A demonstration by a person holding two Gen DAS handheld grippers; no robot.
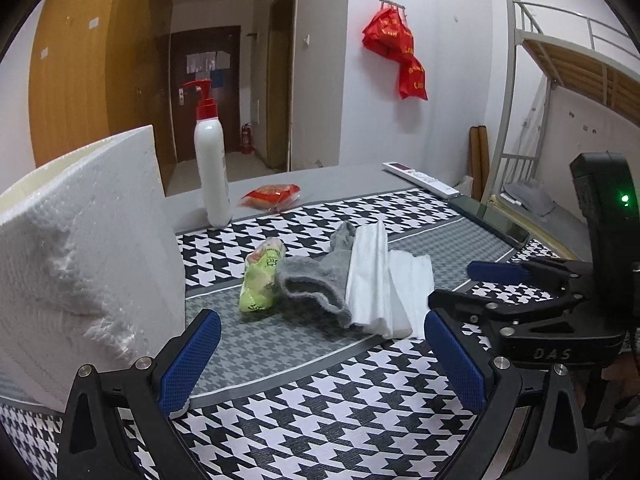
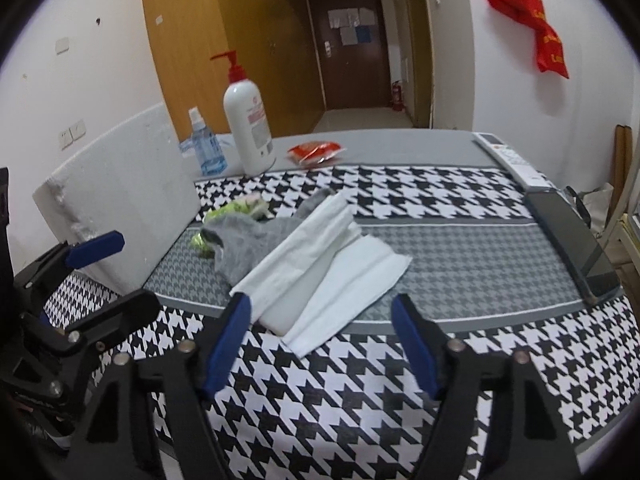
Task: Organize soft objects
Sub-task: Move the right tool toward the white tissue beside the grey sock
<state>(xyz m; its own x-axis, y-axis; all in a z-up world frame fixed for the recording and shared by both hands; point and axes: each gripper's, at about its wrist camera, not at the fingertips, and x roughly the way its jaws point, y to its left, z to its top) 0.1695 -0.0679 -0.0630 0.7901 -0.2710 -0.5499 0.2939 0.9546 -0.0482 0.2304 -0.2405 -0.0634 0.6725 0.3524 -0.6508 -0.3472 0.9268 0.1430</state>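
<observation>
Left wrist view: the left gripper (image 1: 322, 360) hangs with jaws open and empty; the grey sock (image 1: 316, 280), white cloth (image 1: 384, 284) and green packet (image 1: 260, 276) lie heaped at 12 o'clock on the tabletop (image 1: 320, 420), unsorted.

Right wrist view: the right gripper (image 2: 328, 344) is open and empty; the cloth (image 2: 316, 276) lies just ahead at 12 o'clock. Sorting looks barely begun.

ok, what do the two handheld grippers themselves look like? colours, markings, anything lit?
Both match: black angular frames with silver bolts, each finger carrying a blue textured pad. The left gripper shows this up close; the right gripper is the same build. Seen from the left wrist view, the right unit's body bears raised "DAS" lettering and a lit green LED on its upright black housing. No cables or sleeves visible.
</observation>
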